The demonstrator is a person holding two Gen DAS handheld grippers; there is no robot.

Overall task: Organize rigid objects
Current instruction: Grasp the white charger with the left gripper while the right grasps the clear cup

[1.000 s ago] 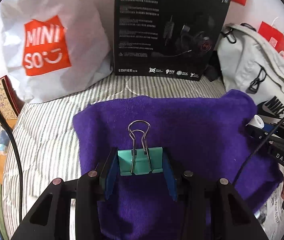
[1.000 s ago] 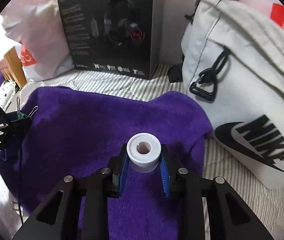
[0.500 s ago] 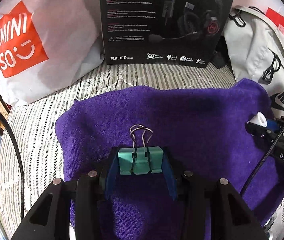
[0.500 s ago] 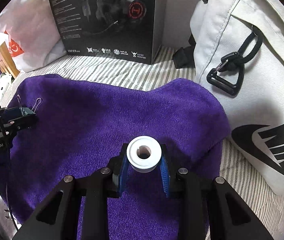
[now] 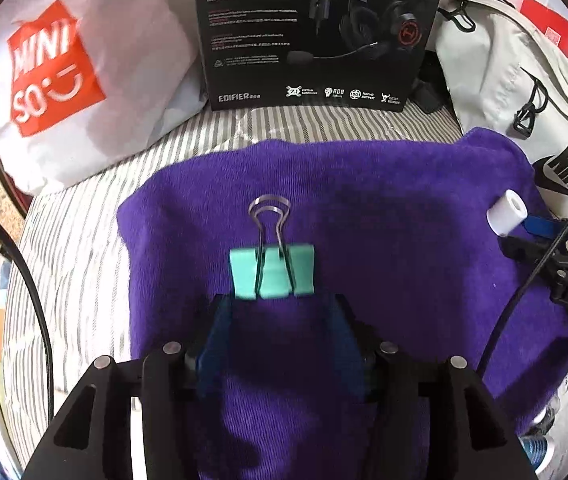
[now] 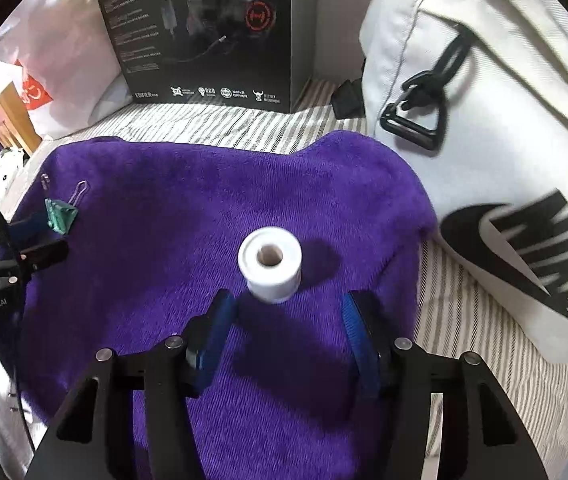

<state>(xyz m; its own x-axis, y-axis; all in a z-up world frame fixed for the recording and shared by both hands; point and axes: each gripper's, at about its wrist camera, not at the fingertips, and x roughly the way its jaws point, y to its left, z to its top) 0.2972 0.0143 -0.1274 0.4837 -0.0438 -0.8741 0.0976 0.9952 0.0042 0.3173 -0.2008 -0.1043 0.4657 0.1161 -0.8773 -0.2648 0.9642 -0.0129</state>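
Now that both grippers have opened, the left gripper (image 5: 279, 320) stands just behind the green binder clip (image 5: 271, 270) on the purple towel (image 5: 384, 220), and the right gripper (image 6: 290, 324) behind the white spool (image 6: 269, 264), toward the towel's right edge. Both objects seem placed; each tool can retreat.

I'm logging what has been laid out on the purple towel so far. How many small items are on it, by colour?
Teal: 1, the binder clip
White: 1, the spool
Total: 2, both lying on the purple towel, with the open left gripper and open right gripper just behind them.
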